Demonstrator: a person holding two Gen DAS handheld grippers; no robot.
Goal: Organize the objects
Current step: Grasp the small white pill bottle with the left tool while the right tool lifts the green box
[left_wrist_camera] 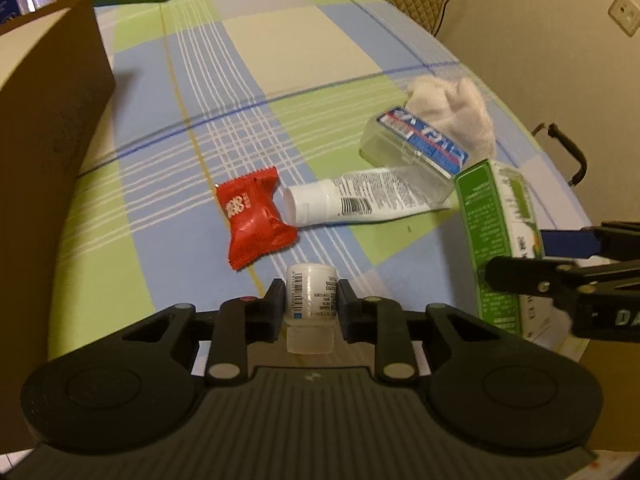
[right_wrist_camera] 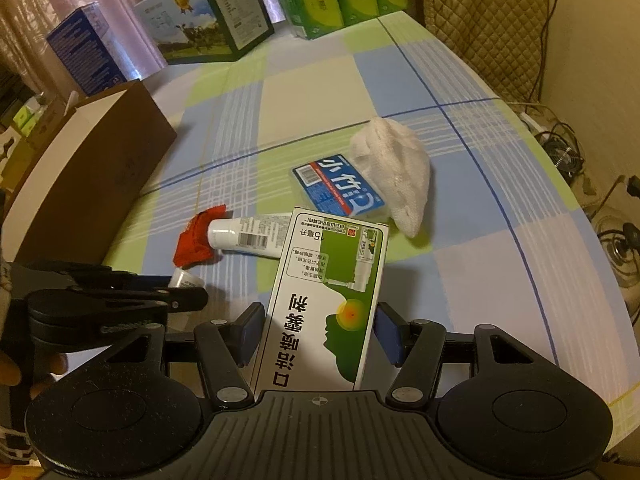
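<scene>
Bottle (left_wrist_camera: 310,298) lengthwise in left hand-held gripper (left_wrist_camera: 310,304), green box (right_wrist_camera: 326,304) lengthwise in right hand-held gripper (right_wrist_camera: 320,334), both pointing forward.

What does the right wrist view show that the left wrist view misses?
Only the right wrist view shows the printed front of the green and white box held between the right gripper fingers, the floor cables and a blue carton. Only the left wrist view shows the small white bottle squarely clamped in the left gripper, and a wall socket. Both show the red sachet, white tube, blue-labelled clear case, white cloth and brown cardboard box.
</scene>
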